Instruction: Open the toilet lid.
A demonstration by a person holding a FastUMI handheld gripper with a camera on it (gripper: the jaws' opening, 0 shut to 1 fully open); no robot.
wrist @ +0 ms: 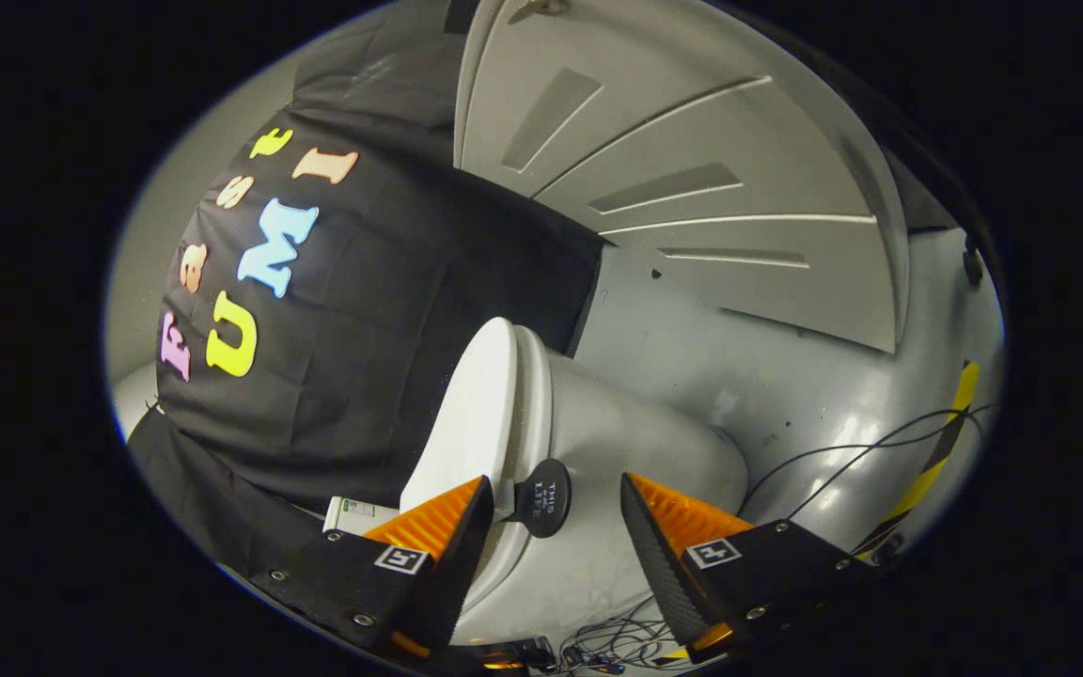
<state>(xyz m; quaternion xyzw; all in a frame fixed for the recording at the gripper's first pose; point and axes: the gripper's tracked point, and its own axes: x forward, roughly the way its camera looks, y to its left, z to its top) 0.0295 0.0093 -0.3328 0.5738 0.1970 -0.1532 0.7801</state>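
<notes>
Jaws (556, 512) spread wide, gripping nothing. Between the fingertips, a round black lift tab (541, 498) on the edge of the toilet lid (471, 414); lid down on the seat, seen rolled sideways, bowl (617, 470) beyond. Just beside one finger, a small white box (358, 515). Across the grey floor (786, 376), loose black cables (842, 451) and a yellow-black tape strip (936, 461). Behind, a panelled white door (692, 188).

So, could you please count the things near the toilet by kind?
Toilet: 1
Toilet lid: 1
Round lift tab on the lid, between the open fingers of the gripper: 1
Door: 1
Small box: 1
Striped tape line: 1
Total: 6
</notes>
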